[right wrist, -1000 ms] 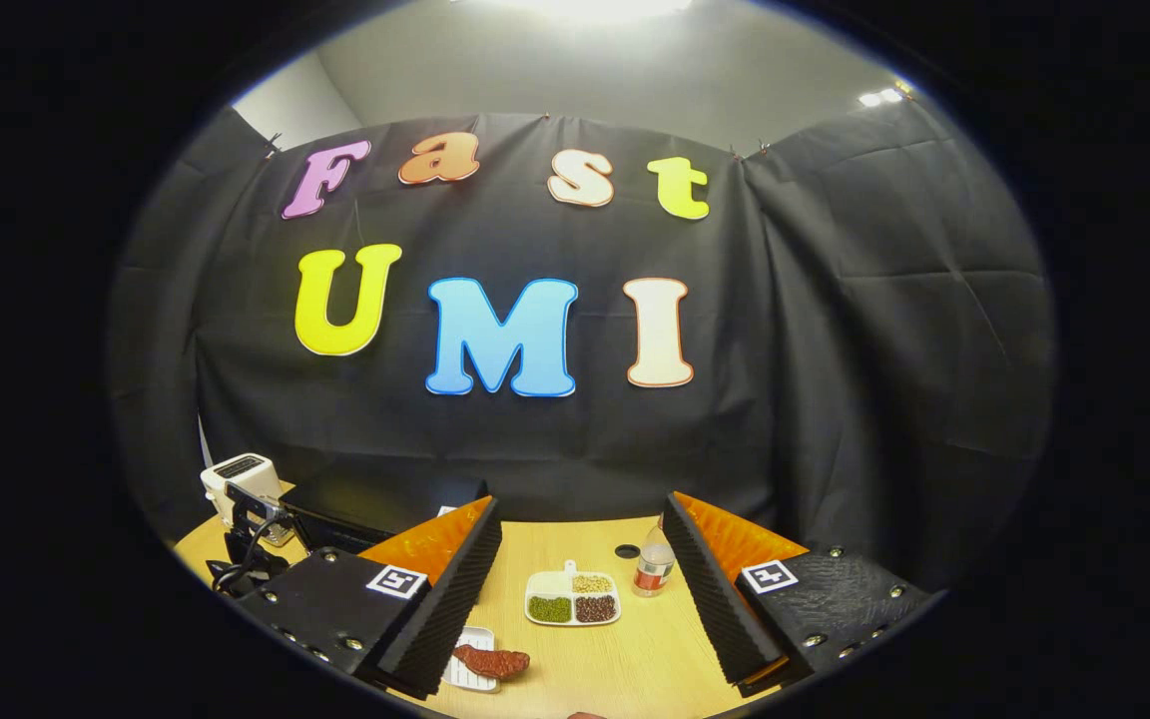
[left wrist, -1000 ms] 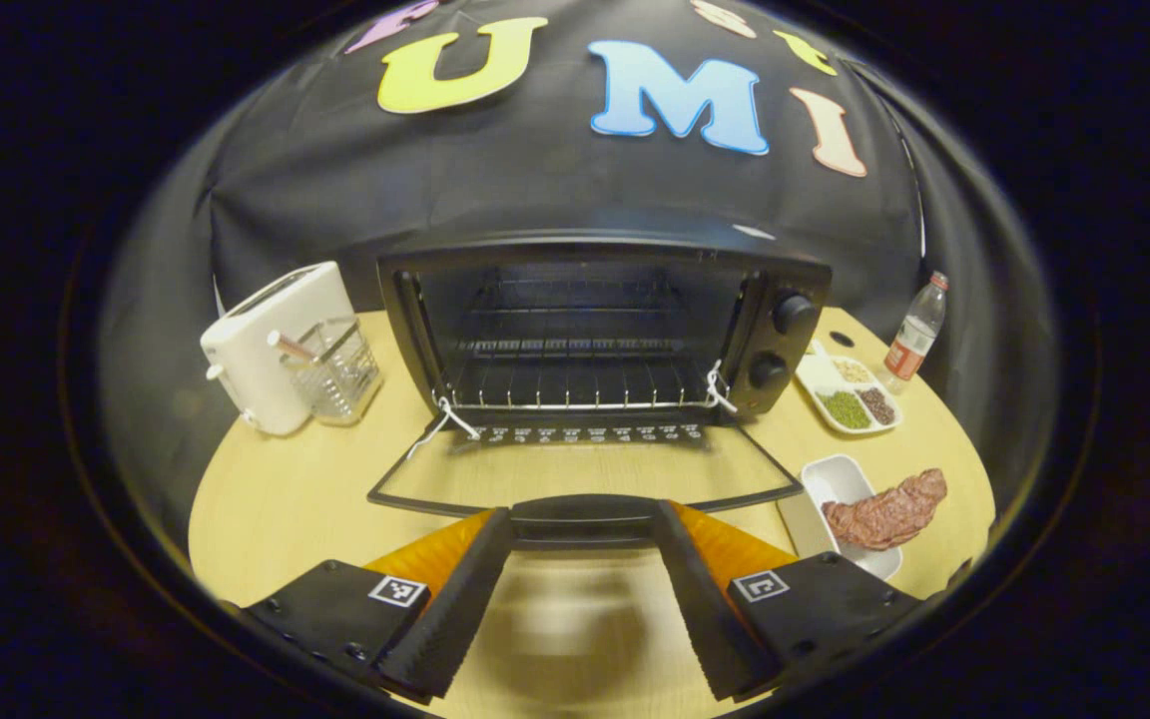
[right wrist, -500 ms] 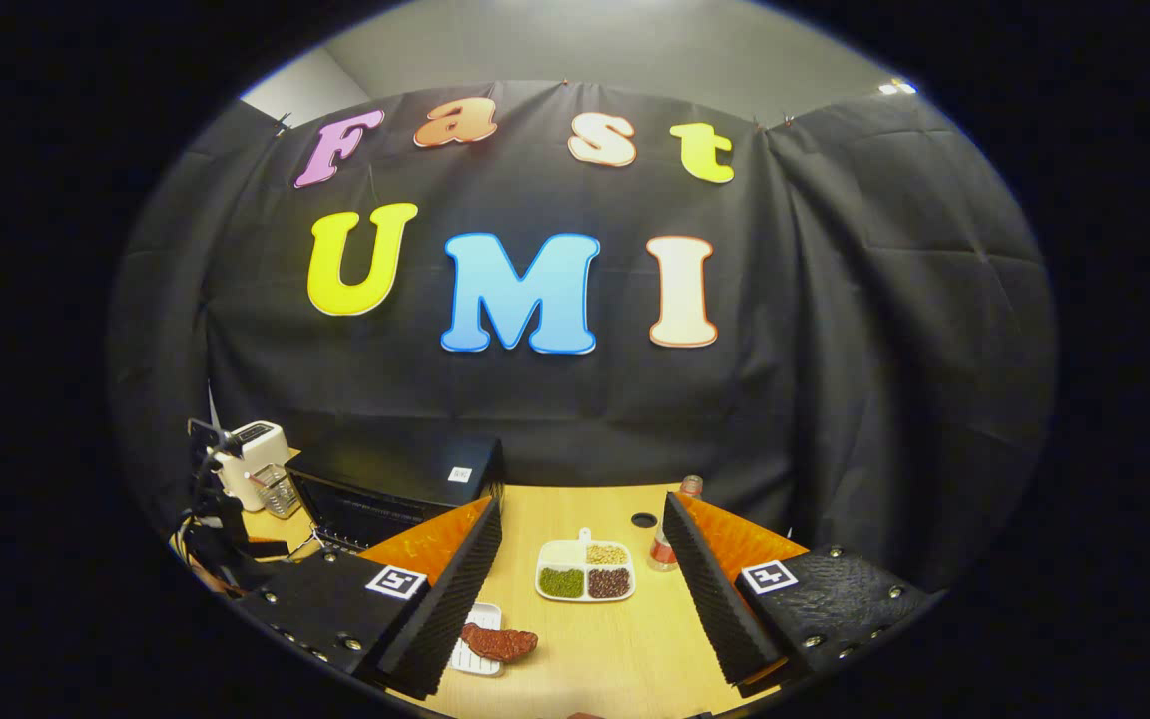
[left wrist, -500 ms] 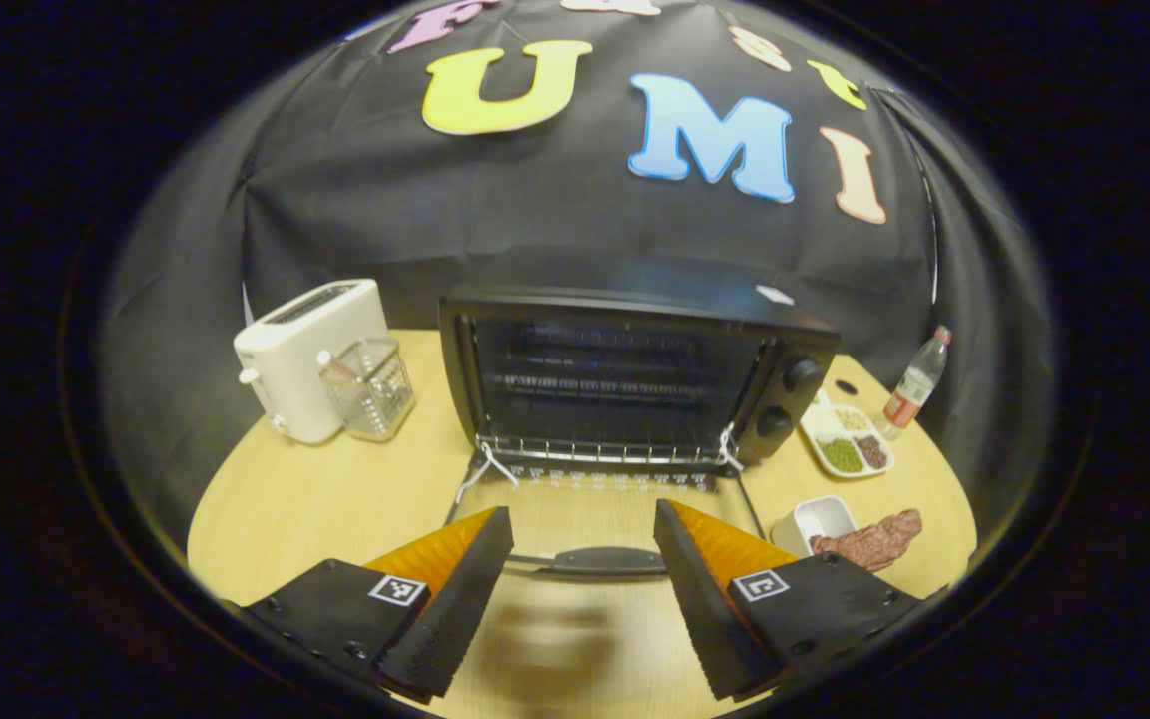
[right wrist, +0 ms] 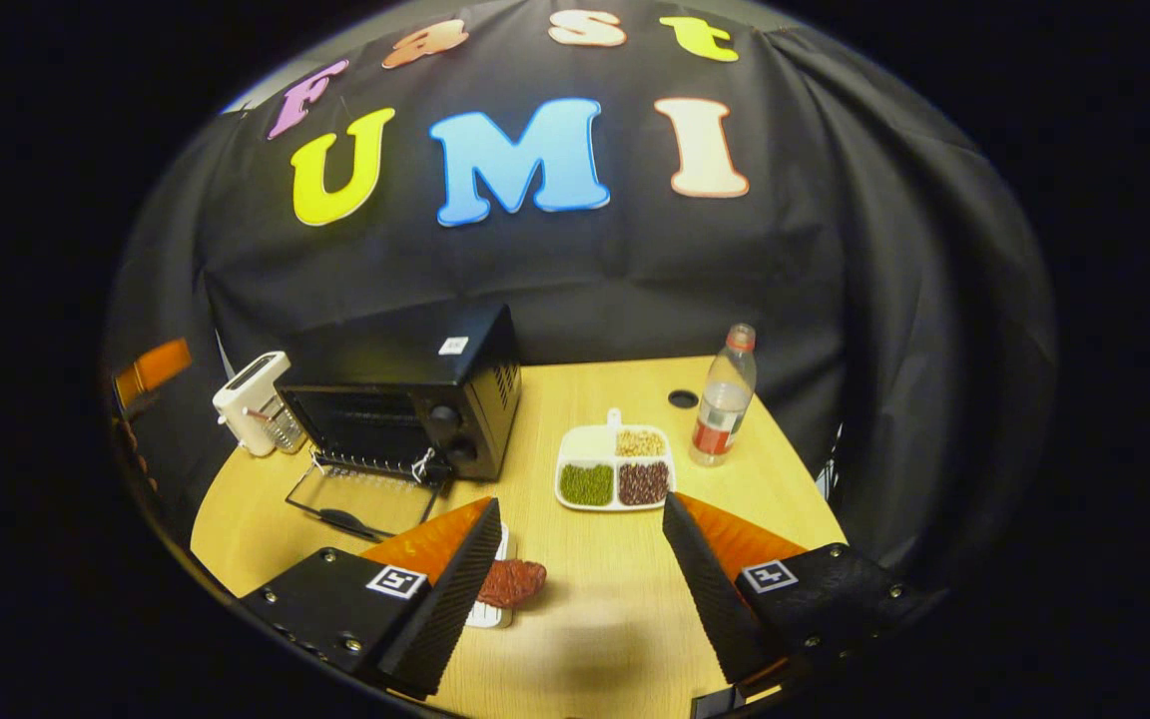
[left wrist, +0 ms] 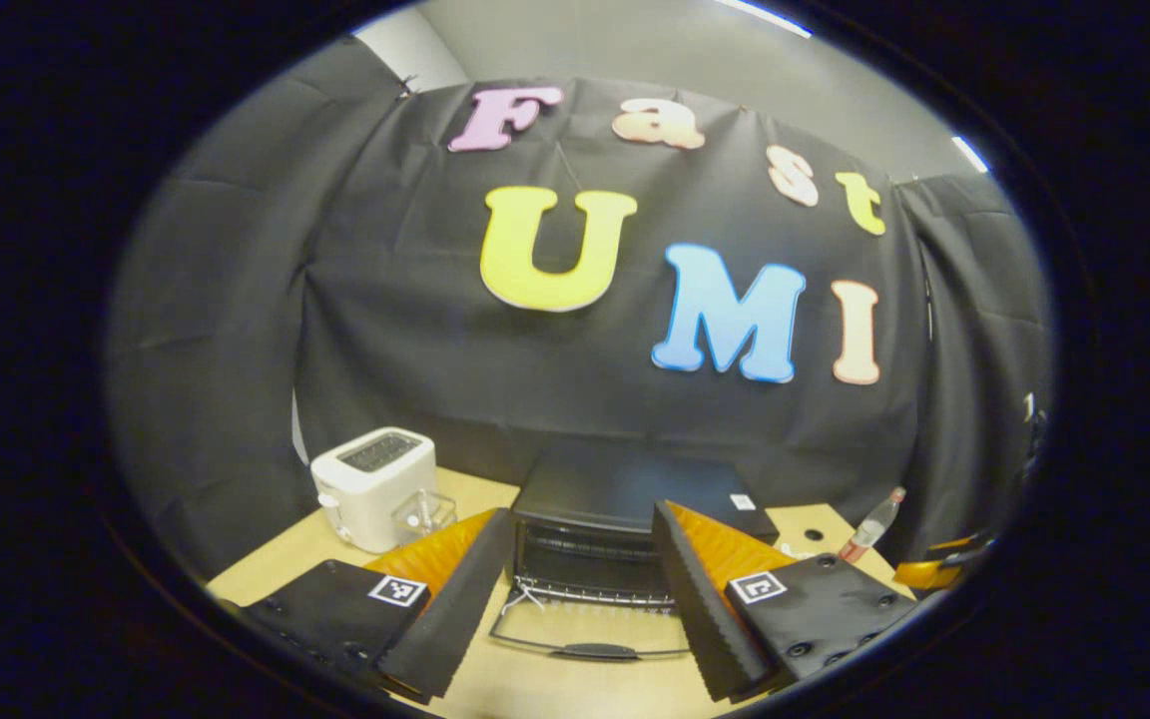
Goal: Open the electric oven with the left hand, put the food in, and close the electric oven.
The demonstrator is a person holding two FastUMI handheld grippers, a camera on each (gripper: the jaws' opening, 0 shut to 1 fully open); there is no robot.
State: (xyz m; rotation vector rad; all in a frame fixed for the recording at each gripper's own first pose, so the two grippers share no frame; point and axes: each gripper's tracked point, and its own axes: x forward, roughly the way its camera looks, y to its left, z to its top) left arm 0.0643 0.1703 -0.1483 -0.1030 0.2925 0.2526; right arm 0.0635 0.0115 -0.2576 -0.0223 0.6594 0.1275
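In the left gripper view the left gripper (left wrist: 583,599) sits at the bottom of the frame with its fingers spread apart and nothing between them, raised above the wooden table (left wrist: 281,559). Framed between the fingers, lower centre, stands the black electric oven (left wrist: 625,509) with its glass door (left wrist: 590,629) folded flat onto the table, the handle at the near edge. A white toaster (left wrist: 375,486) stands at lower left with a clear container (left wrist: 425,511) just beside it, and a plastic bottle (left wrist: 864,524) shows at lower right. In the right gripper view the right gripper (right wrist: 580,589) is also spread wide and empty, hovering over the table. The reddish-brown piece of meat (right wrist: 512,582) lies on a small white dish (right wrist: 491,614) at bottom centre, just beside the gripper's left-hand finger (right wrist: 455,589) and partly hidden behind it; no contact can be made out. The oven sits at middle left, door down. A white divided plate (right wrist: 615,469) of green, brown and pale grains lies at centre, with the bottle near it to the right.
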